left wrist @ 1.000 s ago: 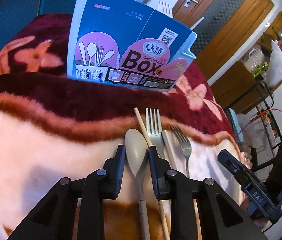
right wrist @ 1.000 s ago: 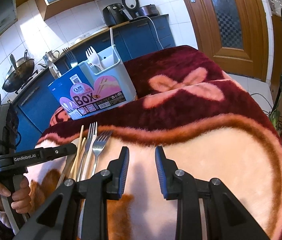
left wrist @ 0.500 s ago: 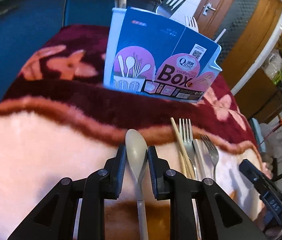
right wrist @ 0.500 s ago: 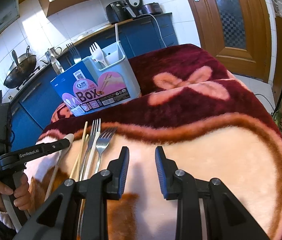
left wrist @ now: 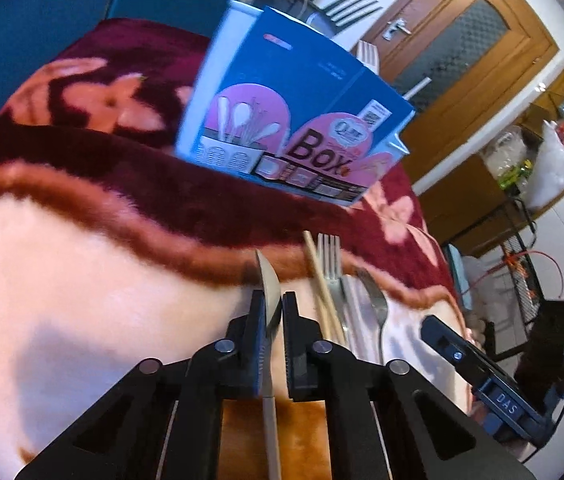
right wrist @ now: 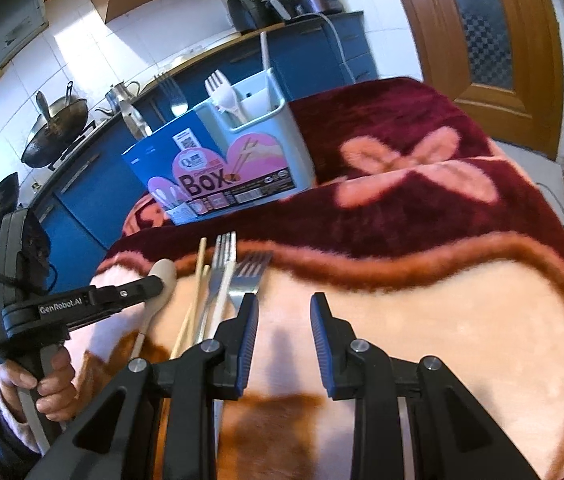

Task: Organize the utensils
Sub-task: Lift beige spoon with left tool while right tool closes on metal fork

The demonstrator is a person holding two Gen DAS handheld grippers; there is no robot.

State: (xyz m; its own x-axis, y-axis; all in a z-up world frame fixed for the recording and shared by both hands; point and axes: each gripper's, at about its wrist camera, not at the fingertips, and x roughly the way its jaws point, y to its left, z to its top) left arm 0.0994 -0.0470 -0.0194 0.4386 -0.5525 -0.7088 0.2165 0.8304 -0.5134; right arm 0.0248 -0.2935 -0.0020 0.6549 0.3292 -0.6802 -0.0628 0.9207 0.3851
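Left clamped, right idle and open.

My left gripper (left wrist: 270, 312) pinches the wooden spoon (left wrist: 269, 288) at its bowl, seemingly tilted edge-on; my right gripper (right wrist: 284, 322) hovers right of that spoon, jaws apart, my left hand (right wrist: 47, 384) gripping the handle.

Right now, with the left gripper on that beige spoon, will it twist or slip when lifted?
Probably stiff: the spoon looks straight and rigid. It may pivot, since the left gripper pinches the bowl and the long handle trails behind. It looks light.

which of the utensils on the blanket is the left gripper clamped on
The beige spoon, leftmost of the row, sits between the left gripper fingers; chopsticks and two forks lie free beside it.
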